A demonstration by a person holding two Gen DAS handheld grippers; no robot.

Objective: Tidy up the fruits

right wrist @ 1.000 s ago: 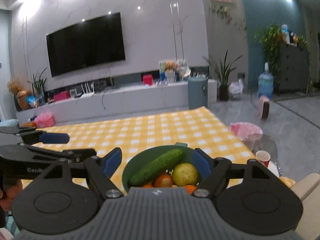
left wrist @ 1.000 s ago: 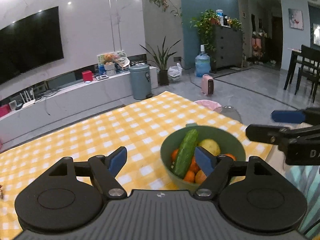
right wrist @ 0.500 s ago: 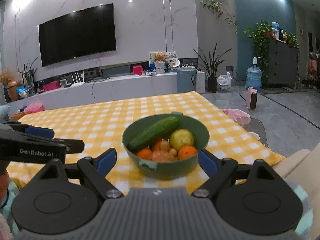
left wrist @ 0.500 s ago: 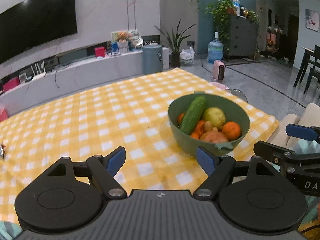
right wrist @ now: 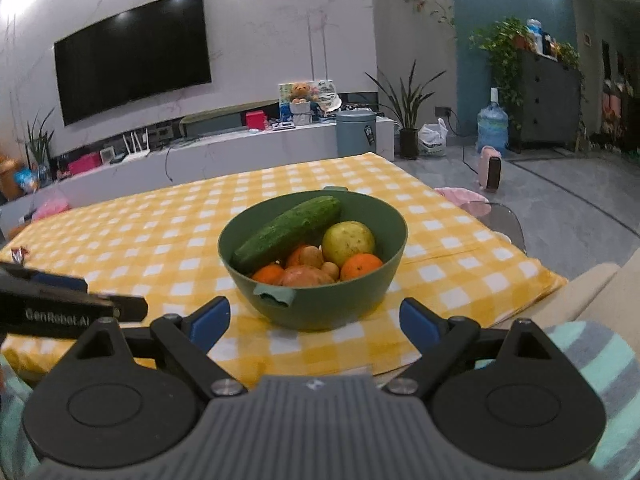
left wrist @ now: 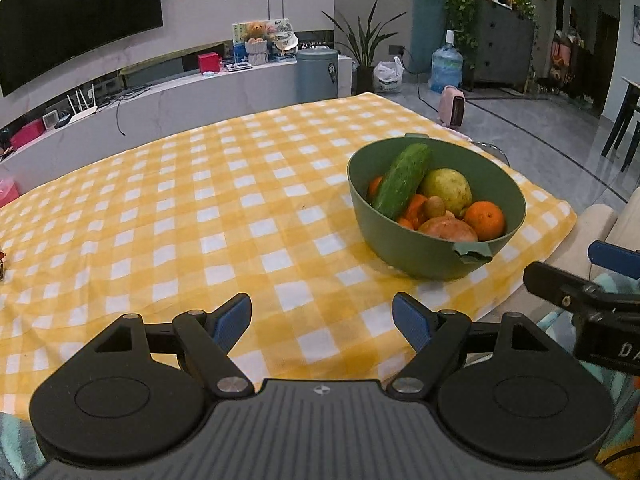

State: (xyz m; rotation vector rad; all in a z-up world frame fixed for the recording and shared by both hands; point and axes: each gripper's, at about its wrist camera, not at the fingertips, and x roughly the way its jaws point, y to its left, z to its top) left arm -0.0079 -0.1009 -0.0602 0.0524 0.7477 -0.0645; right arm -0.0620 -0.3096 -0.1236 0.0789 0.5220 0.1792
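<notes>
A green bowl (left wrist: 420,256) (right wrist: 344,304) stands on the yellow checked tablecloth (left wrist: 200,220) (right wrist: 140,240) near its right end. It holds a cucumber (left wrist: 402,186) (right wrist: 286,232), a yellow-green fruit (left wrist: 446,190) (right wrist: 348,242), oranges (left wrist: 484,220) (right wrist: 360,266) and other small fruits. My left gripper (left wrist: 320,308) is open and empty over the cloth, left of and nearer than the bowl. My right gripper (right wrist: 314,312) hovers just in front of the bowl. Its jaws are opening, with nothing between them.
A small wrapper (left wrist: 2,256) (right wrist: 18,254) lies at the cloth's left edge. A beige cushion (left wrist: 592,220) sits right of the table. Beyond it are a glass side table (right wrist: 500,216), a pink heater (right wrist: 490,168), a grey bin (right wrist: 356,132) and the TV console (right wrist: 240,148).
Both grippers have sunk and tipped downward, so the bowl now shows ahead of the fingertips instead of behind them. The right jaws stand a little wider apart.
</notes>
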